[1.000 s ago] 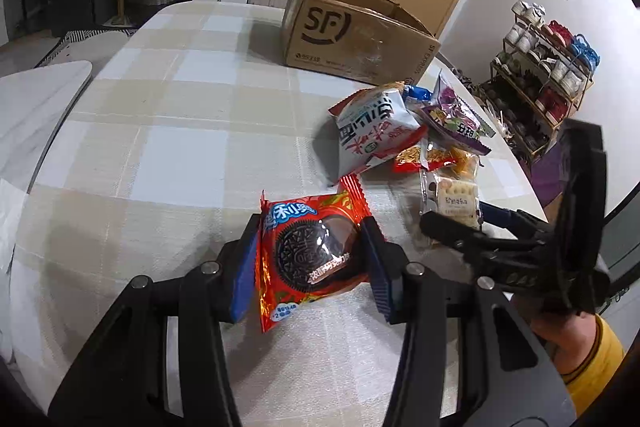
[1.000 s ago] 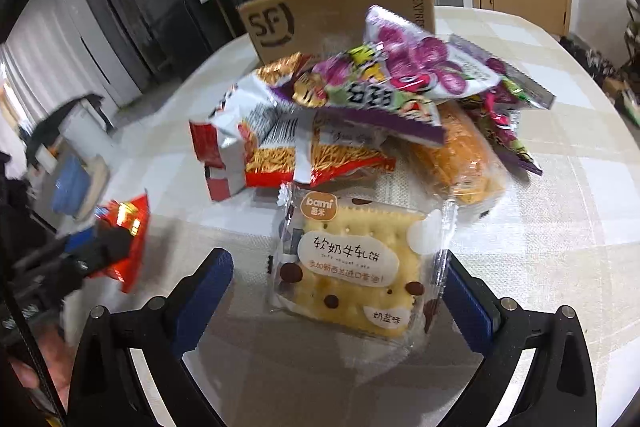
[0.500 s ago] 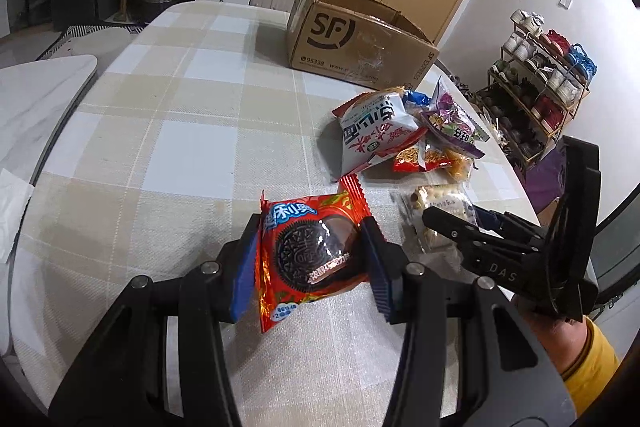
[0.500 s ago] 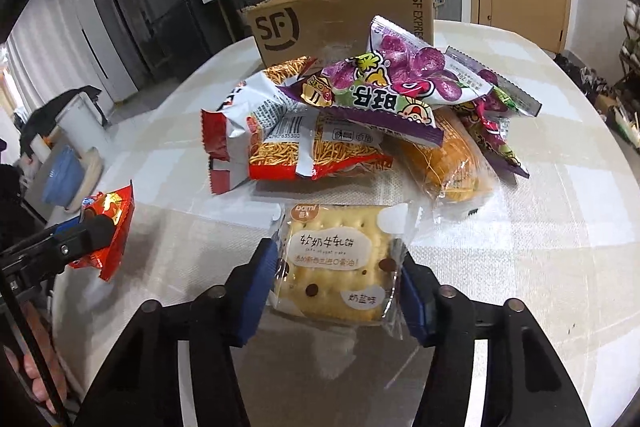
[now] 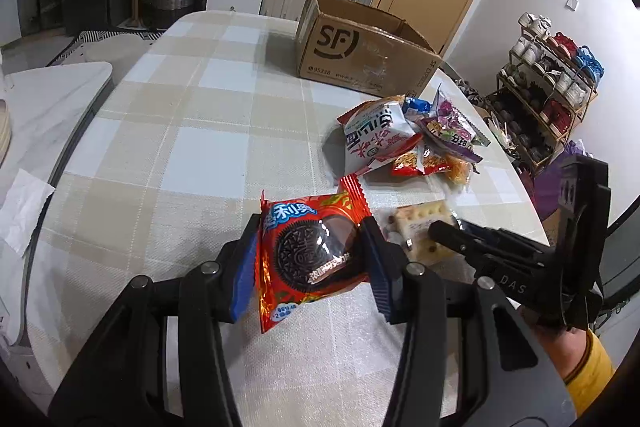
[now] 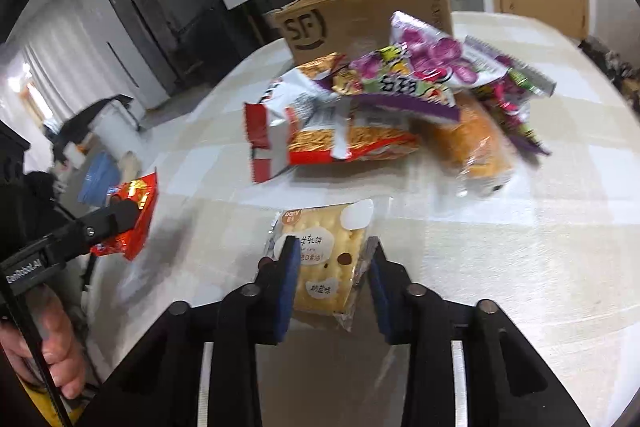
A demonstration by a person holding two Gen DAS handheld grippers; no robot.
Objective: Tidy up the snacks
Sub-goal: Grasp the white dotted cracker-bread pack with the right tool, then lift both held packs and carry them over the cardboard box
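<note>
A red pack of chocolate sandwich cookies (image 5: 308, 259) hangs just above the checked tablecloth, and my left gripper (image 5: 310, 239) is shut on its sides. To its right, my right gripper (image 6: 332, 251) has a clear-wrapped cracker pack (image 6: 324, 267) between its blue pads; the jaws are closing and the wrapper is pinched and crumpled between them. In the left wrist view the same cracker pack (image 5: 416, 223) sits at the right gripper's fingertips (image 5: 440, 231). The right wrist view shows the cookie pack (image 6: 136, 215) at far left.
A pile of snack bags (image 6: 380, 115) lies beyond the crackers, also the snack pile (image 5: 408, 143). Behind it stands an open cardboard box (image 5: 360, 51). The table's rounded edge (image 5: 520, 195) runs close on the right. A shoe rack and furniture stand around the table.
The right jaws went from wide apart around the cracker pack to pinching it, and the pack now stands tilted and squeezed. The left gripper kept its hold on the cookie pack.
</note>
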